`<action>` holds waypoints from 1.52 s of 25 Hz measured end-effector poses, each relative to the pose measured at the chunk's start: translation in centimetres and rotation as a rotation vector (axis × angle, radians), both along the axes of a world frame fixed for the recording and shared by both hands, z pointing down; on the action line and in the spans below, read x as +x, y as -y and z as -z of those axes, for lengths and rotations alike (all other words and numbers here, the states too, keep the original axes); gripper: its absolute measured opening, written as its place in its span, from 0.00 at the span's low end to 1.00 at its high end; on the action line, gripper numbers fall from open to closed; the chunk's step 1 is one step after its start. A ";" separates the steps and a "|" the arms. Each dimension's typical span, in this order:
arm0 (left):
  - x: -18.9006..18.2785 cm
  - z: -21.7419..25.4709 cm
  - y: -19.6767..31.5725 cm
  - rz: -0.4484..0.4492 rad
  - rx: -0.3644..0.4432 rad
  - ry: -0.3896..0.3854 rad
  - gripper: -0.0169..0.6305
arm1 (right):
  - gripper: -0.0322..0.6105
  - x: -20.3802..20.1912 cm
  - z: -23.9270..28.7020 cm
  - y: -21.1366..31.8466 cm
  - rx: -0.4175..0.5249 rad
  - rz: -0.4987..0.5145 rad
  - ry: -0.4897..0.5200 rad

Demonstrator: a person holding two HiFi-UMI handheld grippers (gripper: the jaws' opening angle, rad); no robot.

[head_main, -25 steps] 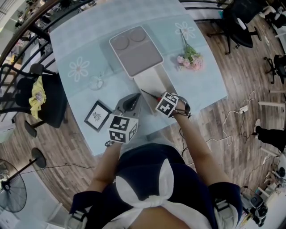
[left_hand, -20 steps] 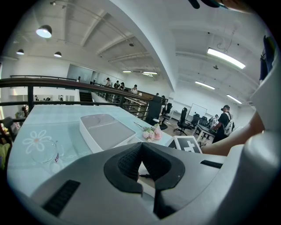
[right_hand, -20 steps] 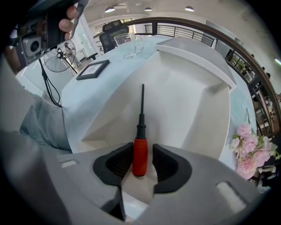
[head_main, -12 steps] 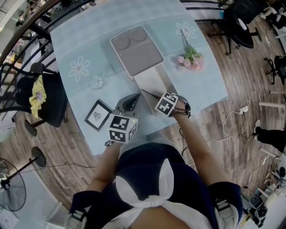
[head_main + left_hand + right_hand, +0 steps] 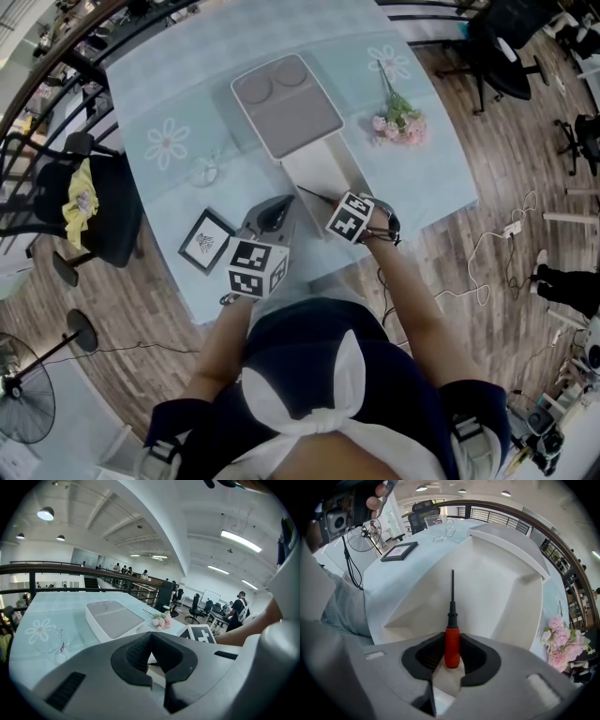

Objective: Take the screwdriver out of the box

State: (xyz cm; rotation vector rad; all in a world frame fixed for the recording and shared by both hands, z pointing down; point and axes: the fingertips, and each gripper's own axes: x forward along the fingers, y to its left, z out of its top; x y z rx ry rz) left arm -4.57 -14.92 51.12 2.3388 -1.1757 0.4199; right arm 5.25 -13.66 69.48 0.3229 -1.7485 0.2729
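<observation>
The right gripper (image 5: 452, 645) points steeply down into the white box (image 5: 497, 588). Its jaws have just been closing and now pinch the red handle of the screwdriver (image 5: 451, 618), with a dark pad against each side of it. From the grip, the black collar and thin shaft run straight ahead over the box's pale floor, and the tip stops short of the far wall. Beyond that wall lies a grey-lined tray (image 5: 286, 105), butted against the box's far end. In the right gripper view a bunch of pink flowers (image 5: 560, 644) lies to this gripper's right on the pale blue tablecloth (image 5: 422, 159). Further ahead on its left stand a black picture frame (image 5: 398, 550) and a glass cup (image 5: 438, 527).

The left gripper (image 5: 151, 637) hangs just beside the right one, at the near end of the box. It is tilted gently downward, with its jaw tips pressed together on nothing.
</observation>
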 end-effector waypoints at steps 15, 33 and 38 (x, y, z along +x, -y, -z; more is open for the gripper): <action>-0.8 0.1 0.1 0.022 0.001 0.006 0.05 | 0.20 0.5 1.2 0.8 0.052 -0.008 0.011; -0.3 0.2 -0.8 0.015 0.005 0.013 0.05 | 0.20 -0.2 5.1 0.9 0.128 -0.004 0.079; -0.3 0.5 -0.9 0.015 0.009 0.011 0.05 | 0.20 -0.5 6.5 0.9 0.152 0.012 0.079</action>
